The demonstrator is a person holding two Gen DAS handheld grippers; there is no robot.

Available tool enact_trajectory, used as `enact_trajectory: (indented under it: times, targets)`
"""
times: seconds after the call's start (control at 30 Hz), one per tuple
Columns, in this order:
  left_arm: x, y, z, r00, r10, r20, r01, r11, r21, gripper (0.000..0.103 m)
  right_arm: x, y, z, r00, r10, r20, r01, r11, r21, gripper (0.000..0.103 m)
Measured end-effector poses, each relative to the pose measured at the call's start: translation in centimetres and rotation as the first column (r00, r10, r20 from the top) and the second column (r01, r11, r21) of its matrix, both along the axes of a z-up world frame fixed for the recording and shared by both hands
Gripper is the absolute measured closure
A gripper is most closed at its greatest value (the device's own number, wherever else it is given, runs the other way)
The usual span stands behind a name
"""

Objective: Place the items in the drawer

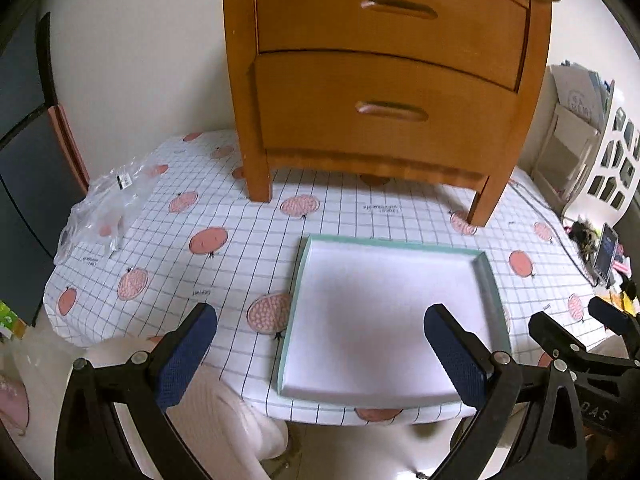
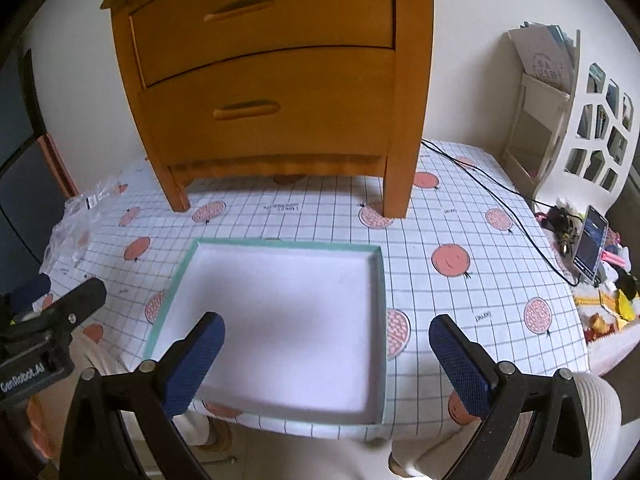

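A wooden nightstand [image 1: 384, 148] [image 2: 280, 144] stands at the back of the table. Its upper drawer [image 1: 392, 36] and lower drawer [image 1: 384, 92] are both closed, each with a long wooden handle. In front of it lies a shallow white tray with a teal rim [image 1: 392, 244] [image 2: 280, 245], and nothing lies in it. My left gripper [image 1: 320, 344] is open above the tray's near left part, holding nothing. My right gripper [image 2: 328, 356] is open over the tray's near right corner, also holding nothing. Each gripper shows at the edge of the other's view: the right gripper [image 1: 584, 322] and the left gripper [image 2: 56, 292].
The table wears a checked cloth with pink fruit prints [image 1: 224, 208]. A crumpled clear plastic bag [image 1: 104, 208] lies at the left edge. A black cable [image 2: 500, 200] runs to a phone [image 2: 590, 244] among clutter at the right. A white shelf [image 2: 536, 112] stands beyond.
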State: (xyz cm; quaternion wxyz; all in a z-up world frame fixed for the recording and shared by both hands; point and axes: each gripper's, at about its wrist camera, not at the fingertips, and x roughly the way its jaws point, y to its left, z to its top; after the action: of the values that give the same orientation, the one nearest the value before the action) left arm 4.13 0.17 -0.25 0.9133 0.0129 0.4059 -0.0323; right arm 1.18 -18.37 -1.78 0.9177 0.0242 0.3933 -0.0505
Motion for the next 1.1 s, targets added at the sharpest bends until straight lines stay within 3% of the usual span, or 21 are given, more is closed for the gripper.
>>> enact_trajectory:
  times: [0.3,1.1]
  targets:
    - [-1.4,-0.4,-1.6,0.999,-0.004,-0.043,0.006,0.999,0.043,0.0,-2.1,0.0,-2.2,0.999,0.001,-0.032,-0.002,1.0,-0.025,0.0]
    - [-2.3,-0.9,-2.2,0.998,-0.027,-0.053,0.031,0.997,0.073,0.0,-3.4,-0.7,-1.6,0.998,-0.05,0.023,0.051,0.997,-0.064,0.0]
